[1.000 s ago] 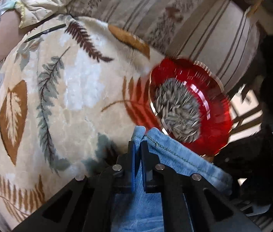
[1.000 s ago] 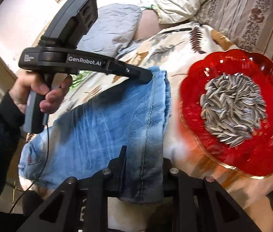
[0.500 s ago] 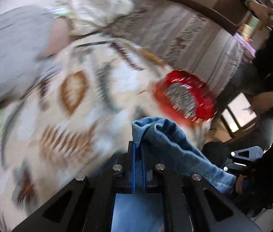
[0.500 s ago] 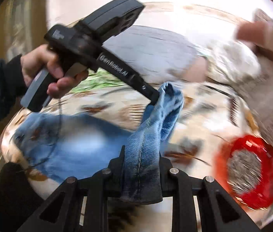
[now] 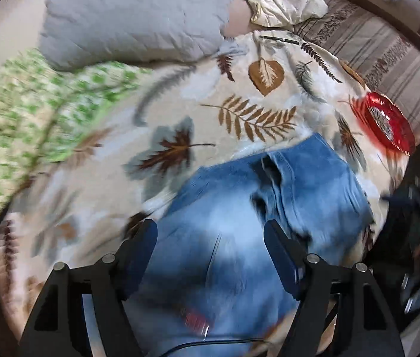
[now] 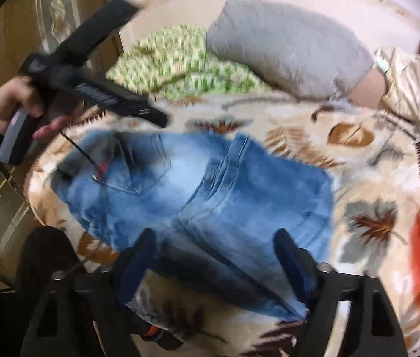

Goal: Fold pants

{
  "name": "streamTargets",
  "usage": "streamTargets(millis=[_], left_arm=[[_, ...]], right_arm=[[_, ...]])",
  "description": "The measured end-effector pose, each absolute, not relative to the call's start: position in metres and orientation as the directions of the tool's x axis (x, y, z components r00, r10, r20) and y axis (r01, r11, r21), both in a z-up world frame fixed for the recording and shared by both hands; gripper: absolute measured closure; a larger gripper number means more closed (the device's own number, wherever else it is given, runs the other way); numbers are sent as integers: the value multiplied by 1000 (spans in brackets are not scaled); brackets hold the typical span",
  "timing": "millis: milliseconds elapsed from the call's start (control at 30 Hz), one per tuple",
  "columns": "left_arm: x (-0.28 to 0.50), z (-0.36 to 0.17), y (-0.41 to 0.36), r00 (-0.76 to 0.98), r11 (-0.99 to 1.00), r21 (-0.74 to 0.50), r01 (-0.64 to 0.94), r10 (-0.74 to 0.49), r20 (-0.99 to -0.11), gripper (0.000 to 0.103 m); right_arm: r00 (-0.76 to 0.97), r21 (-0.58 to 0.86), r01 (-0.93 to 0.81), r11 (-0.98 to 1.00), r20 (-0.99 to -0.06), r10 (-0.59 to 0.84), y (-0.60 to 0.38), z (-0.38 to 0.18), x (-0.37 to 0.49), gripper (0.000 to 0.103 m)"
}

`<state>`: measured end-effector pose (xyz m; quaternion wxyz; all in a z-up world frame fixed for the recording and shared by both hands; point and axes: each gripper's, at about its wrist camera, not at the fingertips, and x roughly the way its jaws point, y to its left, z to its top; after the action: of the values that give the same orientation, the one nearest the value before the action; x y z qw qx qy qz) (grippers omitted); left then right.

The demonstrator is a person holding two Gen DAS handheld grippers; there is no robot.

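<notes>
Claws (image 5: 210, 245) (image 6: 214, 250) now apart, jeans (image 6: 210, 190) released

We can read no text here. The lettering on the left gripper (image 6: 162, 120) is blurred beyond reading.

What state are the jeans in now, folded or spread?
Folded: the jeans lie doubled in a short stack on the blanket, both grippers open.
</notes>
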<state>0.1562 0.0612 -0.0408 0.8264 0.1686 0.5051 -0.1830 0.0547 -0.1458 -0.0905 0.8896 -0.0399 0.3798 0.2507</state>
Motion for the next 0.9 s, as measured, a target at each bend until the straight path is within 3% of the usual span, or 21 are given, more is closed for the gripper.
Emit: streamTargets(millis=[167, 233, 300, 433, 600, 767, 867, 900], left_arm=[[80, 19, 85, 457, 837, 306, 453, 77, -886, 24], [59, 29, 91, 456, 826, 343, 446, 120, -882, 15], [48, 25, 92, 451, 827, 344, 444, 126, -883, 14], [53, -17, 80, 448, 884, 240, 400, 40, -893, 14], [78, -74, 38, 440, 951, 3, 309, -140, -887, 14], [118, -120, 3, 400, 975, -79, 208, -159, -903, 14], [132, -149, -3, 331, 977, -117, 176, -170, -928, 14], [133, -156, -4, 311, 975, -132, 180, -184, -932, 15]], right_arm=[[615, 169, -436, 884, -661, 430, -182, -67, 53, 10], [607, 212, -408, 888, -664, 437, -196, -70, 56, 10], [603, 246, -365, 898, -672, 430, -209, -78, 62, 10], [580, 317, -328, 890, -676, 454, -234, -90, 61, 10], [545, 384, -291, 876, -686, 482, -259, -108, 73, 11], [495, 444, -230, 866, -713, 496, -266, -132, 102, 13], [439, 502, -219, 837, -715, 544, -261, -150, 115, 23], [418, 515, -211, 831, -721, 553, -258, -157, 118, 33]])
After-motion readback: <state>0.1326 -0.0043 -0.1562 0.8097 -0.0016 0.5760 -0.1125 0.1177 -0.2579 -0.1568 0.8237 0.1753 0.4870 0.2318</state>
